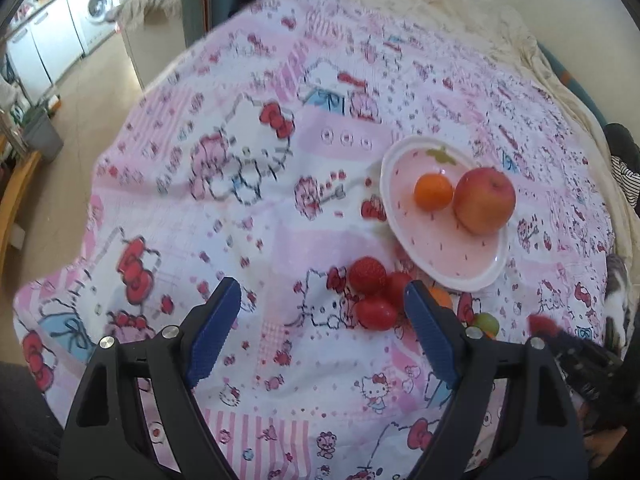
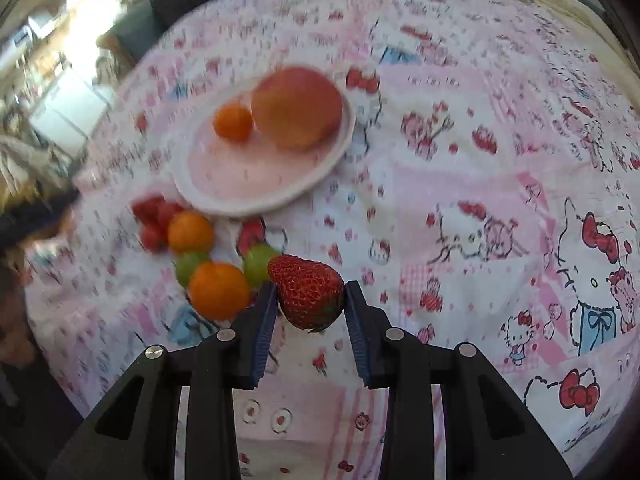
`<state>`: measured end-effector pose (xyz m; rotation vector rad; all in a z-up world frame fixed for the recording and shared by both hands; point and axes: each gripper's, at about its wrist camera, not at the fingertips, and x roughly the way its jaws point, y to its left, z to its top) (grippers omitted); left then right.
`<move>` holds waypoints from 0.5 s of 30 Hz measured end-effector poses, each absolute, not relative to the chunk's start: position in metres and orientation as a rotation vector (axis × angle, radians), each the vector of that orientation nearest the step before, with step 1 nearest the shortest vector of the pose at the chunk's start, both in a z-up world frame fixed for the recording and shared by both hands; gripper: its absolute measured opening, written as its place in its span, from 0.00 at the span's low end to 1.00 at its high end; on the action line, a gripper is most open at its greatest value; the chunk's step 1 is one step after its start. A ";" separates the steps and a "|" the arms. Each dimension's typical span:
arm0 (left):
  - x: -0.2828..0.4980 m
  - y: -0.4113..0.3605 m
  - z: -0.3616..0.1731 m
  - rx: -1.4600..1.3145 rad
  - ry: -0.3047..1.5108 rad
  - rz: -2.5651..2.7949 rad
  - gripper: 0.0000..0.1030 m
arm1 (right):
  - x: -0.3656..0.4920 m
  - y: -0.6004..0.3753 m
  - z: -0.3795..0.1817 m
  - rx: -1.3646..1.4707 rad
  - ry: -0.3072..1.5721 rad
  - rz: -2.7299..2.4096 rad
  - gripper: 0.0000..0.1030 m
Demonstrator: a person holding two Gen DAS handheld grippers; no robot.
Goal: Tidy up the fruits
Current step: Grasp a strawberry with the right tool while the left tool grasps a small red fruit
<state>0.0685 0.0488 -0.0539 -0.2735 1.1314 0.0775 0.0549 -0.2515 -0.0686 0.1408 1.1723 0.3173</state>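
Note:
A pink plate holds an apple and a small orange. Loose fruit lies by the plate's near rim: strawberries, oranges and green grapes. My right gripper is shut on a strawberry, held above the cloth near the loose fruit. My left gripper is open and empty, its right finger just beside the loose strawberries.
A pink cartoon-print cloth covers the table. A cream blanket lies at the far edge. Floor, cabinets and a washing machine are off to the left.

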 end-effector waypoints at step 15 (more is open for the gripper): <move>0.090 -0.011 -0.121 -0.033 1.306 -0.087 0.58 | 0.070 -0.279 -0.048 0.323 1.078 0.248 0.35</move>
